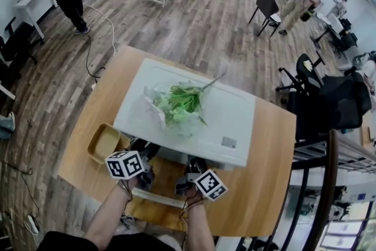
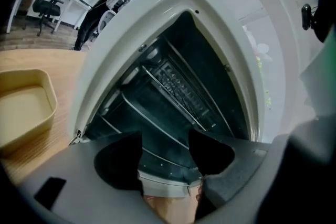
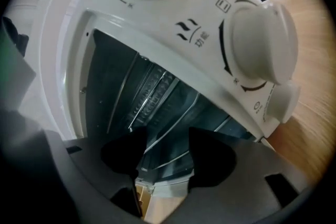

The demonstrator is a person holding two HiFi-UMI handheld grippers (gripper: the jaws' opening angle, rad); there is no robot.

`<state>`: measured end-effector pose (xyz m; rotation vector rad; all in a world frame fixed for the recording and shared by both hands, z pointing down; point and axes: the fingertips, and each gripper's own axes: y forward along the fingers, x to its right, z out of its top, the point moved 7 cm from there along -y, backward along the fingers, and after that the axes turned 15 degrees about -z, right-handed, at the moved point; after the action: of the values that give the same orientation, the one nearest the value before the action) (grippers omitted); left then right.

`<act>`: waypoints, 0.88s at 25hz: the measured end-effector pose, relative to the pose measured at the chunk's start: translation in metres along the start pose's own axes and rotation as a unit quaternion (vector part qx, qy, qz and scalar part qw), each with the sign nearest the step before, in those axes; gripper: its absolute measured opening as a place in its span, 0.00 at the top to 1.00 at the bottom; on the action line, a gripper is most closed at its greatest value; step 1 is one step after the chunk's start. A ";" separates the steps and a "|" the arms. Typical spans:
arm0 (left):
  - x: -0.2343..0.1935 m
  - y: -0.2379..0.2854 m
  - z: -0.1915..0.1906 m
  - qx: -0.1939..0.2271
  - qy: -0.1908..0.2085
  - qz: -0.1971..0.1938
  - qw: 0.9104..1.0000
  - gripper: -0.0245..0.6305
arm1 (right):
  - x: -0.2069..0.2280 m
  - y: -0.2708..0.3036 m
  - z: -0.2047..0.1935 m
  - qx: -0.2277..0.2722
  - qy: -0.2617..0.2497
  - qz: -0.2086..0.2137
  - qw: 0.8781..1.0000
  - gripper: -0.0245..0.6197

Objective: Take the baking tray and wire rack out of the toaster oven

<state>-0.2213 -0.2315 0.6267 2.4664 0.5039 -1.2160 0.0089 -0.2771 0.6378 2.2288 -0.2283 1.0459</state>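
The white toaster oven [image 1: 232, 120] stands on the wooden table with its door [image 1: 157, 198] folded down toward me. Both grippers hover side by side over the door, pointing into the dark cavity. My left gripper [image 1: 145, 176] [image 2: 165, 157] is open with nothing between its black fingertips [image 2: 123, 160]. My right gripper [image 1: 185, 180] [image 3: 163, 157] is open too and holds nothing. Inside, the wire rack [image 2: 178, 89] [image 3: 149, 94] rests on the side rails. Below it are darker metal edges, where I cannot make out the baking tray for certain.
A shallow yellow tray [image 1: 104, 142] [image 2: 23, 107] lies on the table left of the oven. A plastic-wrapped green plant [image 1: 179, 106] sits on the oven's top. White knobs [image 3: 260, 47] line the oven's right side. People and chairs are far off across the room.
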 end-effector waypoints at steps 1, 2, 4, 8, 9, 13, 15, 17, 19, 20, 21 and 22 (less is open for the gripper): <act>-0.002 0.003 0.002 0.001 -0.002 0.000 1.000 0.56 | -0.002 0.003 0.002 0.001 -0.006 0.003 1.000 0.60; -0.003 0.005 0.003 0.001 -0.003 0.001 1.000 0.56 | -0.003 0.006 0.004 0.001 -0.009 0.005 1.000 0.60; -0.005 0.010 0.006 0.002 -0.006 0.001 1.000 0.56 | -0.006 0.010 0.005 -0.001 -0.009 0.007 1.000 0.60; -0.010 0.018 0.009 0.003 -0.004 0.007 1.000 0.58 | -0.005 0.019 0.005 -0.006 0.011 0.005 1.000 0.63; -0.011 0.020 0.009 0.003 -0.004 0.010 1.000 0.60 | -0.003 0.022 0.005 -0.009 0.017 0.002 1.000 0.63; -0.013 0.027 0.014 0.013 -0.007 0.014 1.000 0.63 | -0.010 0.028 0.010 -0.006 0.010 0.020 1.000 0.66; -0.014 0.029 0.014 0.014 -0.008 0.013 1.000 0.64 | -0.020 0.033 0.006 -0.009 0.049 0.076 0.996 0.65; -0.015 0.031 0.014 0.014 -0.009 0.008 1.000 0.65 | -0.020 0.034 0.007 -0.009 0.041 0.074 0.996 0.65; -0.016 0.031 0.014 0.016 -0.008 0.006 1.000 0.67 | -0.011 0.031 0.011 -0.008 -0.005 0.027 1.000 0.67; -0.015 0.032 0.014 0.017 -0.008 0.006 1.000 0.67 | -0.010 0.031 0.012 -0.008 -0.017 0.017 1.000 0.68; -0.015 0.031 0.014 0.018 -0.007 0.006 1.000 0.68 | -0.010 0.031 0.012 -0.009 -0.018 0.017 1.000 0.70; -0.015 0.031 0.014 0.019 -0.006 0.006 1.000 0.68 | -0.010 0.031 0.010 -0.011 -0.013 0.021 1.000 0.70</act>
<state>-0.2251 -0.2675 0.6350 2.4889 0.4653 -1.2469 -0.0042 -0.3088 0.6406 2.2280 -0.2972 1.0325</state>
